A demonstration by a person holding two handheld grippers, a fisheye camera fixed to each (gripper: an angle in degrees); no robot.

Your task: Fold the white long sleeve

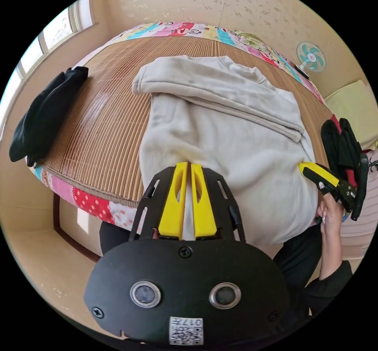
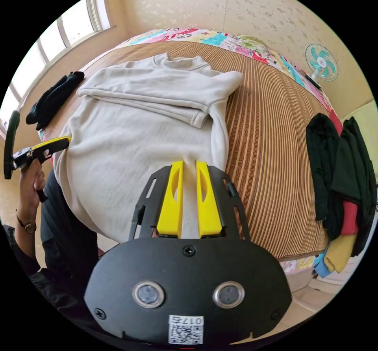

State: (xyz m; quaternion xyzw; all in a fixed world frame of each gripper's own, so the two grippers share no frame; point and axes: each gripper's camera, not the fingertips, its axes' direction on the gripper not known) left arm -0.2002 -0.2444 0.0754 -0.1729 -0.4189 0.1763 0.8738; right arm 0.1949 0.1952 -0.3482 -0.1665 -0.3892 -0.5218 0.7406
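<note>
The white long sleeve (image 1: 228, 130) lies face down on the bamboo mat (image 1: 106, 122) of a bed, with both sleeves folded across its upper back. Its hem hangs over the near edge against the person's dark clothes. My left gripper (image 1: 189, 166) is shut on the hem's left part, with cloth showing between the yellow jaws. A hand holds my right gripper (image 1: 303, 166) at the shirt's right edge. In the right gripper view, that gripper (image 2: 189, 164) pinches the white long sleeve (image 2: 149, 130) near its right hem corner, and the left gripper (image 2: 66, 140) touches the far left edge.
A black garment (image 1: 43, 118) lies at the mat's left edge below a window (image 1: 59, 28). A pile of dark and coloured clothes (image 2: 338, 177) sits on the right side. A standing fan (image 2: 322, 61) is by the wall. Bare mat (image 2: 267, 138) lies right of the shirt.
</note>
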